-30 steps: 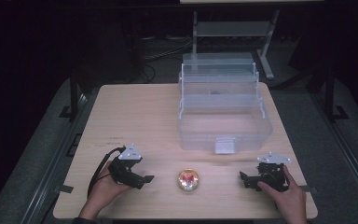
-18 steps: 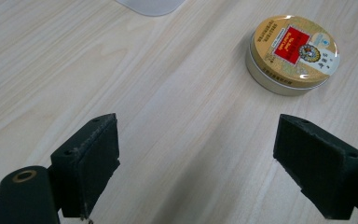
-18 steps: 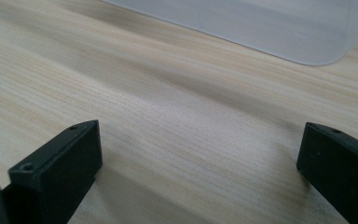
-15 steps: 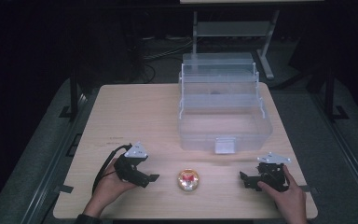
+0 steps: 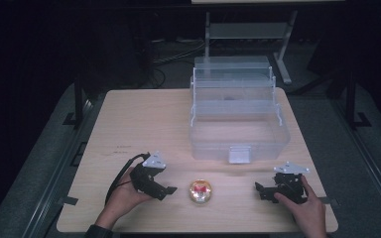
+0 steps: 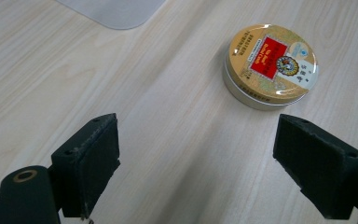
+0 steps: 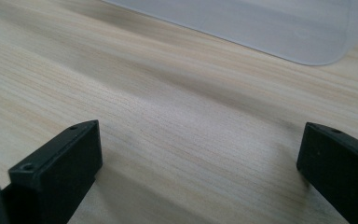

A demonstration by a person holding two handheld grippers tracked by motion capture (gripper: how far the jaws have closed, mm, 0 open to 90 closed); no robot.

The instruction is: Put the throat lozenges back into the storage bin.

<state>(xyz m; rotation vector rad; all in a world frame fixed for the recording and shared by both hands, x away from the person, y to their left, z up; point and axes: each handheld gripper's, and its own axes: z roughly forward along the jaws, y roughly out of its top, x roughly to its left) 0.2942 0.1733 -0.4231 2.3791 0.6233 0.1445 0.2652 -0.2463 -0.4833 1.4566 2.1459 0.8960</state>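
Observation:
A small round gold tin (image 5: 200,191) with a red label lies flat on the wooden table (image 5: 144,124) near its front edge. My left gripper (image 5: 167,189) rests just left of the tin, open, jaws pointing at it. In the left gripper view the tin (image 6: 270,66) sits a short way ahead, nearer the right pad (image 6: 320,164), outside the jaws. My right gripper (image 5: 259,190) lies open at the front right, jaws toward the tin, with bare wood between its pads (image 7: 60,165).
A clear plastic tiered box (image 5: 238,116) stands open at the middle right of the table, its latch facing the front. Its corner shows in the left gripper view (image 6: 114,10) and the right gripper view (image 7: 279,28). Dark floor and a metal stand surround the table.
My left gripper has crept right and slightly forward, closing on the tin. The right gripper and the tin stay where they were.

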